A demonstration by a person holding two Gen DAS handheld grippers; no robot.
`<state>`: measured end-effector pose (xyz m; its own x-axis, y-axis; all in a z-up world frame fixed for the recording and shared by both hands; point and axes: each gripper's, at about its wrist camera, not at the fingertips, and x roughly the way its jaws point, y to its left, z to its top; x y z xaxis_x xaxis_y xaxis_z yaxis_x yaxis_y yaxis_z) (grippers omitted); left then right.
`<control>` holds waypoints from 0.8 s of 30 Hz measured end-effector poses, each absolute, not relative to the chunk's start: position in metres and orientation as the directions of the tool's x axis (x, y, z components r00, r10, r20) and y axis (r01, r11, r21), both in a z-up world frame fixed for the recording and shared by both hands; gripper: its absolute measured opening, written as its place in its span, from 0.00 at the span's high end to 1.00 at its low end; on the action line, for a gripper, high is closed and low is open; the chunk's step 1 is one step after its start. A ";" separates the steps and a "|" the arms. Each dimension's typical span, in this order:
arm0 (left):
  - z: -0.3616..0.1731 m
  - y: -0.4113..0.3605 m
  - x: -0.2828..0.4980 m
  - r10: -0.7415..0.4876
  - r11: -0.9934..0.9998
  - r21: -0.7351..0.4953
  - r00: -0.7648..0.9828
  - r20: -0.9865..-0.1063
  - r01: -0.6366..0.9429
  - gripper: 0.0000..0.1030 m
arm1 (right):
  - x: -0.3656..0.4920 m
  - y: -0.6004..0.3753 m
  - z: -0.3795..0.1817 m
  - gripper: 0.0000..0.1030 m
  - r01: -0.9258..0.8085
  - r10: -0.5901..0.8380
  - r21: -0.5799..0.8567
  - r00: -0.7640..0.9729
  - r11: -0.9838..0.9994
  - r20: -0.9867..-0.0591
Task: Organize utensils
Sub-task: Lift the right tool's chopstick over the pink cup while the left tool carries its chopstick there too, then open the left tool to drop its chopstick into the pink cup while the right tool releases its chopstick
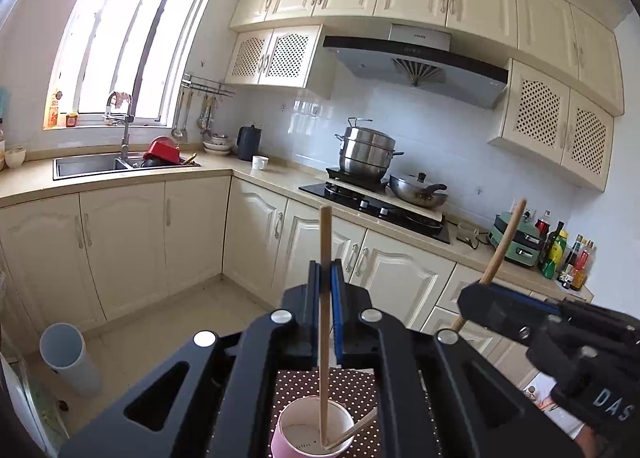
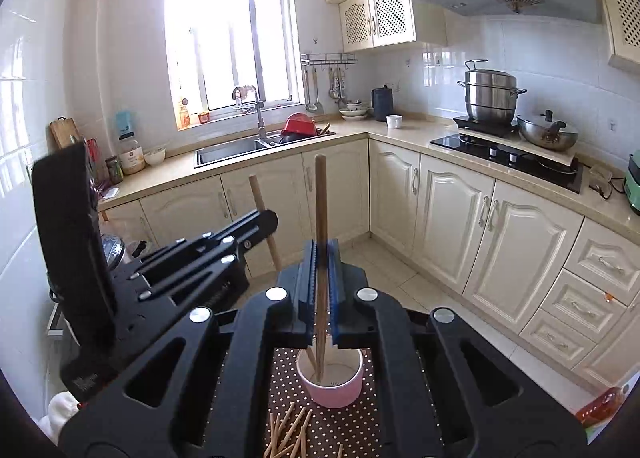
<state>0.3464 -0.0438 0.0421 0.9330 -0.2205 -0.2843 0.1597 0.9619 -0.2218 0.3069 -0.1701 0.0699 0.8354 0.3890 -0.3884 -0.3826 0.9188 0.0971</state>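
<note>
My left gripper (image 1: 325,274) is shut on a wooden chopstick (image 1: 325,242) held upright, its lower end inside the pink cup (image 1: 310,432). My right gripper (image 2: 322,254) is shut on another wooden chopstick (image 2: 320,202), also upright with its tip in the pink cup (image 2: 332,378). The cup stands on a brown polka-dot mat (image 2: 340,426). Several loose chopsticks (image 2: 288,434) lie on the mat in front of the cup. Each gripper shows in the other's view: the right one (image 1: 480,290) to the right, the left one (image 2: 268,222) to the left.
Behind is an L-shaped kitchen counter (image 2: 404,130) with a sink (image 2: 236,150), a stove (image 2: 504,156) with a steel pot (image 2: 492,96) and a wok (image 2: 548,132). A white tube (image 1: 68,358) lies on the floor at left. Bottles (image 1: 568,254) stand at right.
</note>
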 end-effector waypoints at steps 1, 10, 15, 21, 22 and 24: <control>0.038 -0.045 0.348 -0.218 0.963 -0.216 0.932 -0.289 0.159 0.94 | 0.309 -0.170 0.068 0.95 -0.381 0.387 0.096 0.834 0.919 -0.393; 0.003 -0.049 0.356 -0.214 0.973 -0.159 0.904 -0.370 0.165 0.94 | 0.325 -0.172 0.033 0.95 -0.367 0.377 0.116 0.802 0.923 -0.464; -0.009 -0.051 0.355 -0.203 0.978 -0.124 0.891 -0.406 0.167 0.94 | 0.330 -0.174 0.011 0.95 -0.345 0.358 0.122 0.783 0.930 -0.509; -0.019 -0.051 0.353 -0.214 0.977 -0.109 0.868 -0.449 0.185 0.94 | 0.334 -0.178 -0.007 0.94 -0.322 0.347 0.143 0.767 0.936 -0.541; -0.021 -0.051 0.351 -0.218 0.976 -0.107 0.862 -0.457 0.190 0.94 | 0.334 -0.178 -0.009 0.94 -0.322 0.349 0.147 0.764 0.935 -0.543; -0.023 -0.051 0.351 -0.222 0.975 -0.100 0.851 -0.475 0.199 0.86 | 0.334 -0.177 -0.013 0.94 -0.319 0.348 0.152 0.759 0.935 -0.551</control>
